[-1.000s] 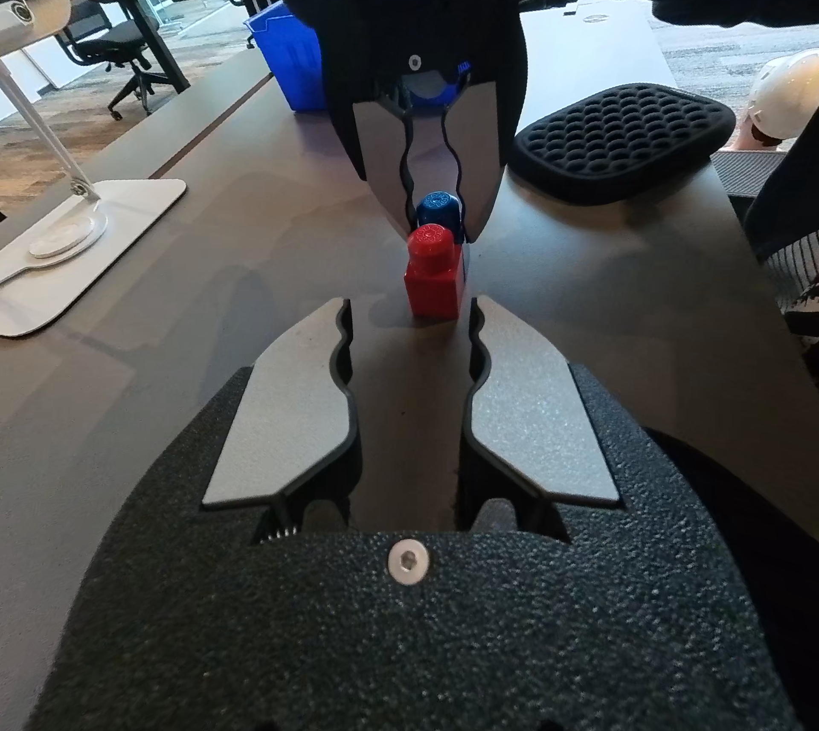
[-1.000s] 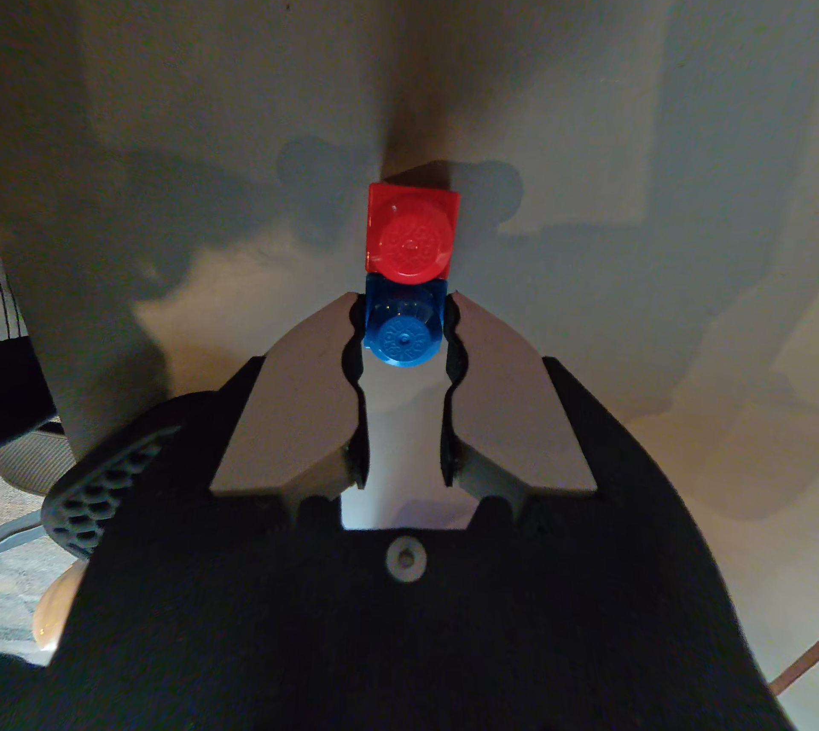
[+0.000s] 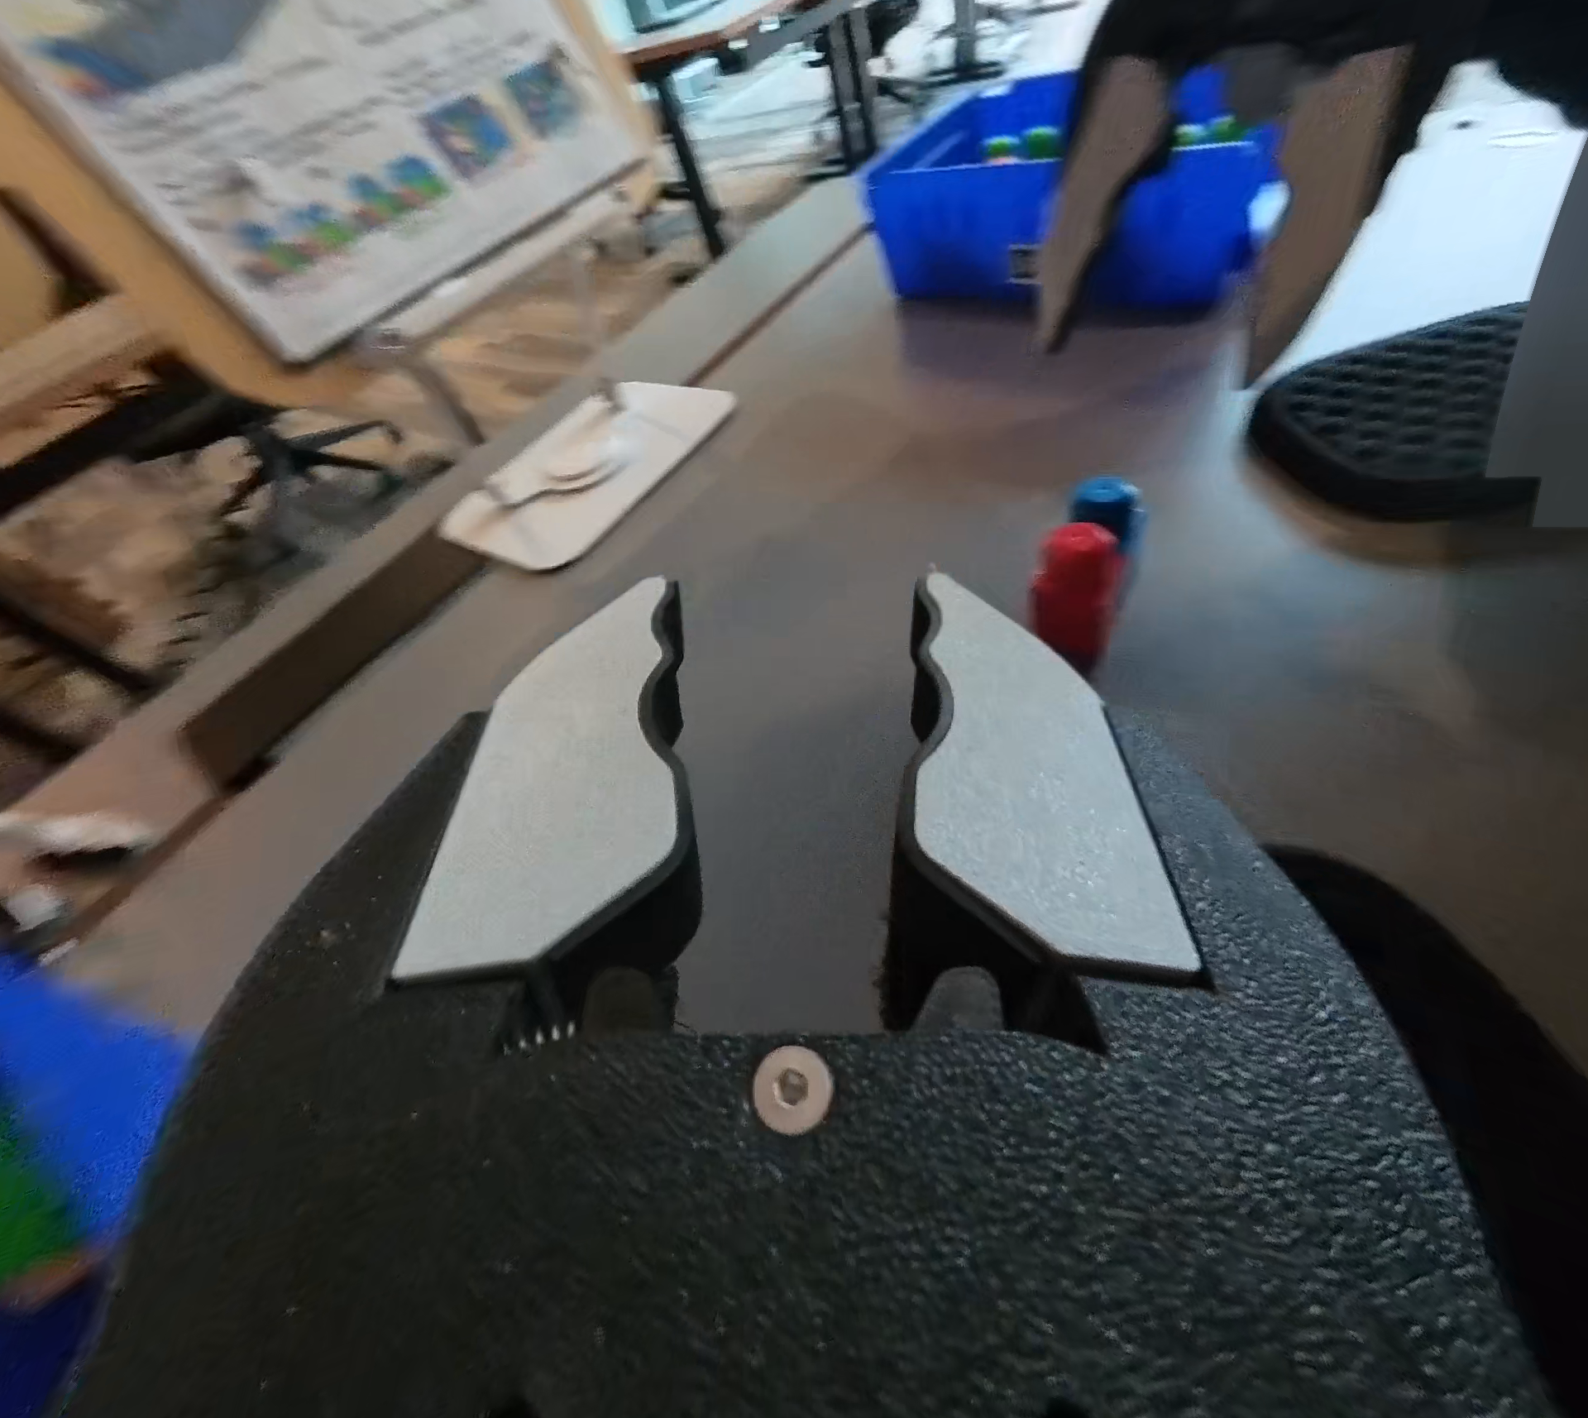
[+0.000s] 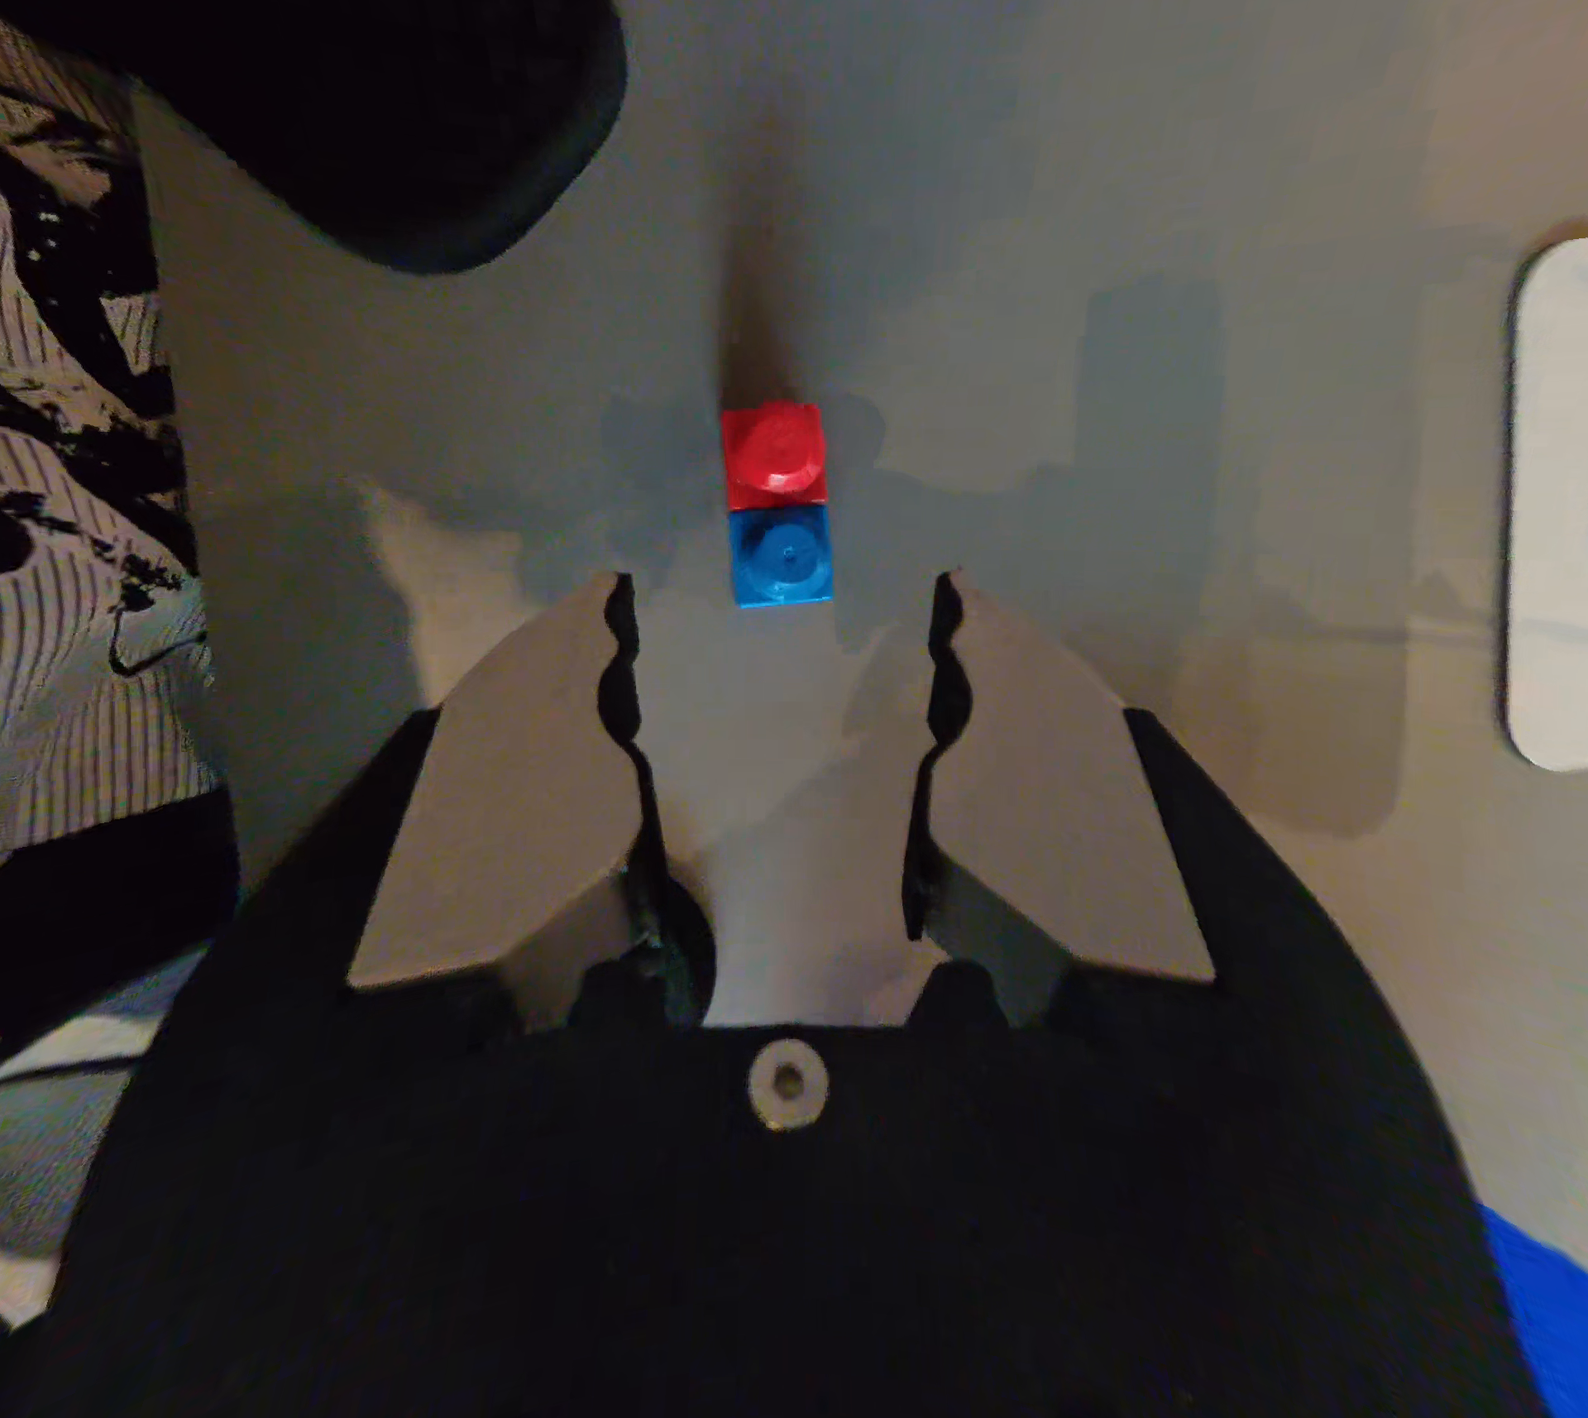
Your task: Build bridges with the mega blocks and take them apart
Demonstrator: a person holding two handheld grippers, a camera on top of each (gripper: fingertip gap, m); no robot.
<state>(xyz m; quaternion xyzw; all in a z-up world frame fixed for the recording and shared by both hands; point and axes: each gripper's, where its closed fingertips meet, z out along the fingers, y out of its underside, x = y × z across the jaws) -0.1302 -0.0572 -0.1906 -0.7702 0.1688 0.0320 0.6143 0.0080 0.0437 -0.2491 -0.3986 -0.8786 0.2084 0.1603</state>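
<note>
blue block (image 3: 1108,509) half hidden behind red block (image 3: 1076,599)

The left wrist view sits low over the counter (image 3: 859,448), looking along it toward a blue bin (image 3: 962,233) and the office beyond; the right wrist view looks straight down from above. Both share the red block (image 3: 1074,594) and the blue block (image 4: 780,557), touching side by side
</note>
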